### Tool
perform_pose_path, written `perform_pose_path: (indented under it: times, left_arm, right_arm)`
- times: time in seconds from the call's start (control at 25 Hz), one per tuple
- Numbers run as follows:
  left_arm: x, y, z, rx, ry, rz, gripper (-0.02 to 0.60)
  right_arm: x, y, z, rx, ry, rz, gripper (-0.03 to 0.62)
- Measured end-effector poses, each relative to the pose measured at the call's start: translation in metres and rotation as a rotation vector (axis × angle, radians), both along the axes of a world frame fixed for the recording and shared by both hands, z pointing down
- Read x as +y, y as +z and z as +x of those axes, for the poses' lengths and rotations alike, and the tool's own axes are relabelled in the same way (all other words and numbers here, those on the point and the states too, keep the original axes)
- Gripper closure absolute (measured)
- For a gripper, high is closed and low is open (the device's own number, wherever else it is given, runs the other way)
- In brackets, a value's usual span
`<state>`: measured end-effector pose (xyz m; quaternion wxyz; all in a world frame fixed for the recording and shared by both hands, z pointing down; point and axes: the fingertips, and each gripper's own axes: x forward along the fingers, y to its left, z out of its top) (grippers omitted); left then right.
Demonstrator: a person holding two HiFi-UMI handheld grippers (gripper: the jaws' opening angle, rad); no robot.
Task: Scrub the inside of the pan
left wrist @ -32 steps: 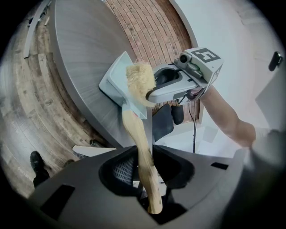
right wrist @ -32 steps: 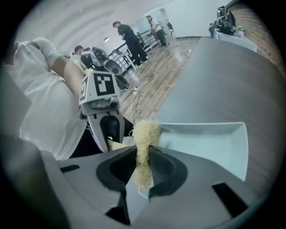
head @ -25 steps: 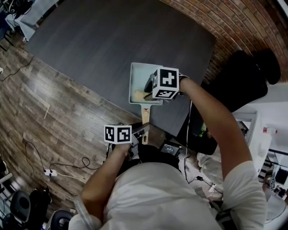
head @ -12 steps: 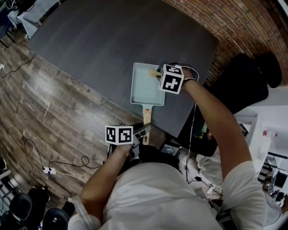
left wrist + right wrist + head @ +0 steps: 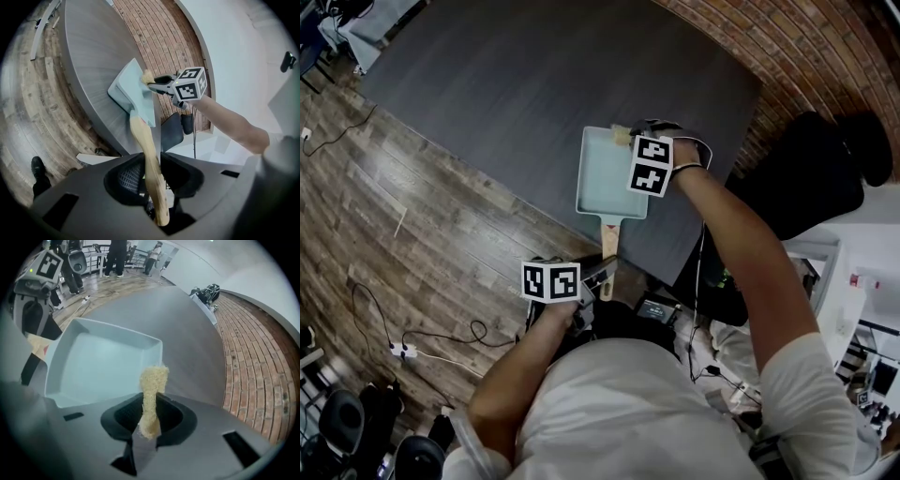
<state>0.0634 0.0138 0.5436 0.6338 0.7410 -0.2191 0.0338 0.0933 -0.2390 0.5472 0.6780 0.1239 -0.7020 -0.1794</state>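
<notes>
A dark grey table stands on wood-plank flooring beside brickwork. At its near right edge sits one pale blue rectangular pan. Its single wooden handle juts off the table and is clamped between the jaws of the left gripper. The right gripper pinches one yellow scrubbing pad, poised at the pan's far right corner; contact cannot be confirmed. The inside looks bare and unmarked, so how much scrubbing remains is unclear. Count: one pan, one pad, two grippers.
</notes>
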Motion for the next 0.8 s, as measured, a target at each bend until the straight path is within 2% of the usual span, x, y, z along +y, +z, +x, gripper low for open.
perform_pose_path:
  times: [0.16,0.44,0.8]
  left_arm:
    - [-0.001,0.000,-0.001,-0.002,-0.016,-0.001,0.469]
    - [0.000,0.000,-0.002,-0.006,-0.035,-0.007,0.471]
    - [-0.001,0.002,-0.006,-0.009,-0.055,-0.008,0.471]
  right_arm:
    - [0.001,0.011,0.003,0.022,-0.011,0.016,0.511]
    - [0.012,0.026,0.003,0.066,-0.032,-0.028,0.511]
    - [0.025,0.036,0.001,0.038,0.061,-0.143,0.511]
